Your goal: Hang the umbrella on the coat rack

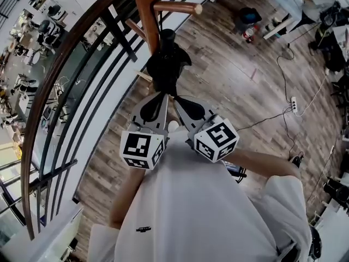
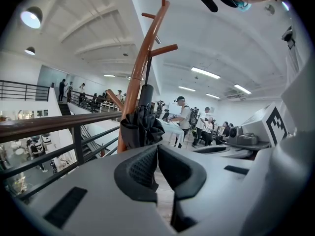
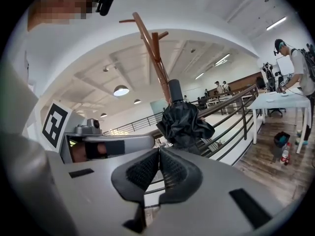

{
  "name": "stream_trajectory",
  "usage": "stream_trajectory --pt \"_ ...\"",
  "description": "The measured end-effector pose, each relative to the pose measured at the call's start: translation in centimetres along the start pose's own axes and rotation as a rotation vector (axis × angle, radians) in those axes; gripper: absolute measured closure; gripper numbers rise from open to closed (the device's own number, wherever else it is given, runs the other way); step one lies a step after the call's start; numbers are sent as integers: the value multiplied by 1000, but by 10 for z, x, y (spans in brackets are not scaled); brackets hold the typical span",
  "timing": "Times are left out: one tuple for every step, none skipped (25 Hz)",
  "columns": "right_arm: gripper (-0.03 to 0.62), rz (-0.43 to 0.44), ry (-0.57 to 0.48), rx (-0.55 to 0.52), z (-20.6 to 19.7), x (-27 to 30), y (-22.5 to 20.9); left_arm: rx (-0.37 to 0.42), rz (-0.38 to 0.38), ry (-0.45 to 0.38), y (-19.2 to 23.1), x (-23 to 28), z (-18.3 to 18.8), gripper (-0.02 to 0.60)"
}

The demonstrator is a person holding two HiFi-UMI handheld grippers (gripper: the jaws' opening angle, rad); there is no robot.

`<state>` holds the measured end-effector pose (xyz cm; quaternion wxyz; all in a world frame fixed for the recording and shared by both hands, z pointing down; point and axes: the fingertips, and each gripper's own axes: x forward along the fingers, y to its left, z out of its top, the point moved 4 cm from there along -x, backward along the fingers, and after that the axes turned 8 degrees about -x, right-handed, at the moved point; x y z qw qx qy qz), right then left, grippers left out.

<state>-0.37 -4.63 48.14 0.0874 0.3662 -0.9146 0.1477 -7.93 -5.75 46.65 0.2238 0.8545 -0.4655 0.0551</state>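
Observation:
The black folded umbrella (image 1: 166,64) hangs from a peg of the brown wooden coat rack (image 1: 146,10), just past both grippers. In the left gripper view the umbrella (image 2: 141,124) hangs against the rack's pole (image 2: 142,58), apart from the jaws. The right gripper view also has the umbrella (image 3: 182,122) beyond the jaws, under the rack (image 3: 155,58). My left gripper (image 1: 160,100) is shut with nothing between its pads (image 2: 157,149). My right gripper (image 1: 179,103) is also shut and empty (image 3: 159,151). Both are held side by side in front of my chest.
A dark railing (image 1: 60,75) with a brown handrail curves past the rack on the left, with a drop to a lower floor behind it. Cables and a power strip (image 1: 293,105) lie on the wood floor at right. People stand at a white table (image 2: 170,129) further off.

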Motion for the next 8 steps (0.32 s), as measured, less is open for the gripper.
stream_trajectory --pt "559 4 3 -1 -1 0 2 1 0 2 -1 0 -1 555" --pt "559 5 2 -4 0 0 3 3 0 3 -2 0 -1 555" --pt "559 4 -1 -6 1 1 4 5 2 2 -2 0 -1 555" --pt "560 4 -5 -8 2 1 5 8 4 0 -2 0 0 555" --pt "560 2 -10 -5 2 1 6 10 7 -1 -2 -1 0 555" --pt "560 1 -15 2 3 1 7 11 10 -2 -2 -2 1 555" --pt "560 -1 -20 11 3 0 7 11 14 -2 -2 -4 1 555" --pt "560 -3 -25 22 3 -1 8 10 17 -2 -2 -5 0 555"
